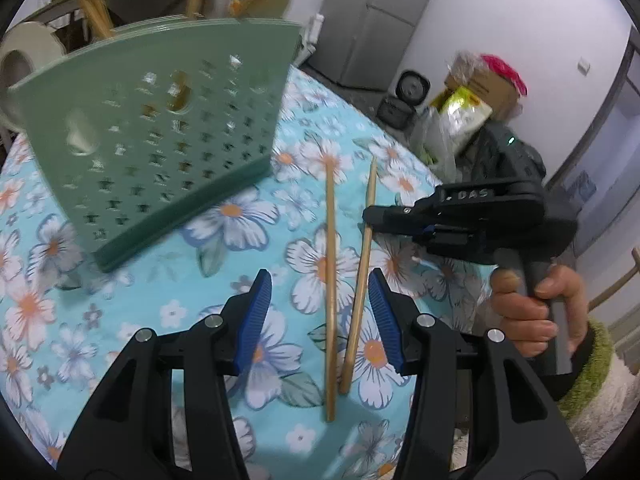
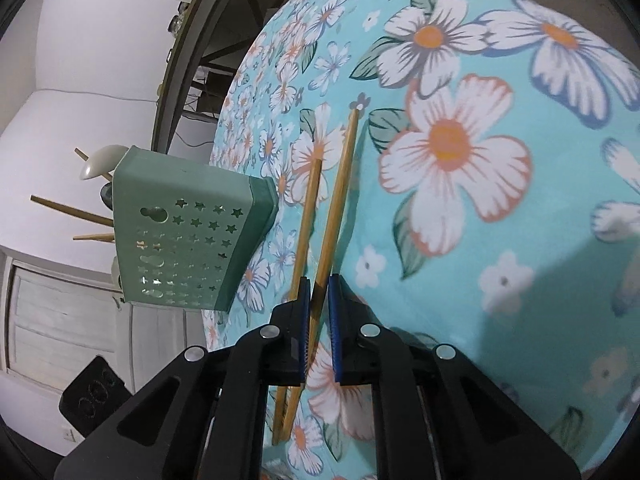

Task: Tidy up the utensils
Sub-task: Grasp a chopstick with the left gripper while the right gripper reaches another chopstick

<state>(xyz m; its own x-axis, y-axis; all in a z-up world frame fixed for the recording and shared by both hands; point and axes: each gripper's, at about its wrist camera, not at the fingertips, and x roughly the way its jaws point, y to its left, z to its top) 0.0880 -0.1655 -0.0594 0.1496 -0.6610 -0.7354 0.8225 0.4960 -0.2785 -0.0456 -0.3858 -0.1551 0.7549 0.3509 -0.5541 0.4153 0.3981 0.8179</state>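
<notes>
We see two slim, round wooden chopsticks (image 1: 330, 280) lying on the desk's turquoise floral cloth (image 1: 192, 292), at five o'clock from the sage-green plastic utensil holder (image 1: 160, 128) with star-shaped cut-outs, which holds more wooden sticks. Our left hand-held gripper (image 1: 320, 312) hangs released, its ribbed blue pads either side of both sticks. Our right hand-held gripper (image 2: 318, 320), whose black body reads "DAS", is clenched on the right-hand chopstick (image 2: 336, 204).

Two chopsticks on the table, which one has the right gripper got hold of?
The chopstick farther from the green holder. The right gripper is shut on its thin half; the other chopstick lies free on the tablecloth.
</notes>
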